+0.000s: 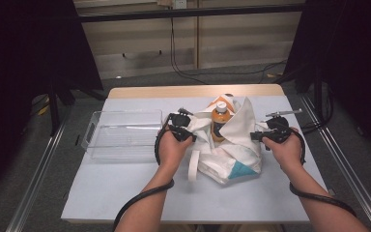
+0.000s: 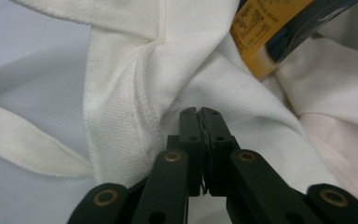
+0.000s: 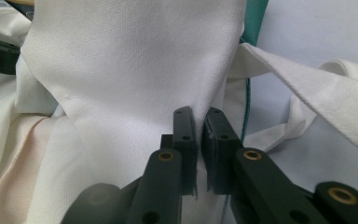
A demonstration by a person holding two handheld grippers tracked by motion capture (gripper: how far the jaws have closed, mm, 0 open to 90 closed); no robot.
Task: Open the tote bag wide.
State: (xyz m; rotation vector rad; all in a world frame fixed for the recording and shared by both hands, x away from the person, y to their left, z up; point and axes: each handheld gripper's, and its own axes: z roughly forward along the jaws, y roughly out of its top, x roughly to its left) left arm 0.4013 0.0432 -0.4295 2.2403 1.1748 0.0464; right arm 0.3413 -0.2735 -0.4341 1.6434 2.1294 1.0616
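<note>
I have the table under me with its pale cover, and near its middle sits the white cloth bag, slumped and creased, with a teal patch at its near corner and a loose strap lying on the table beside it. Left of it rests a clear plastic tray, just beside my left hand. My left gripper has its jaws pressed together on the bag's left edge by the strap seam; my right gripper is pinched on a fold of the right wall, jaws nearly together with fabric between them. Inside the mouth stands an orange bottle with a white cap, leaning slightly. My worry from here: if I spread the hands unevenly, I think the thin grip on either side could slip, the mouth would collapse and the bottle tip over or snag in the folds.
</note>
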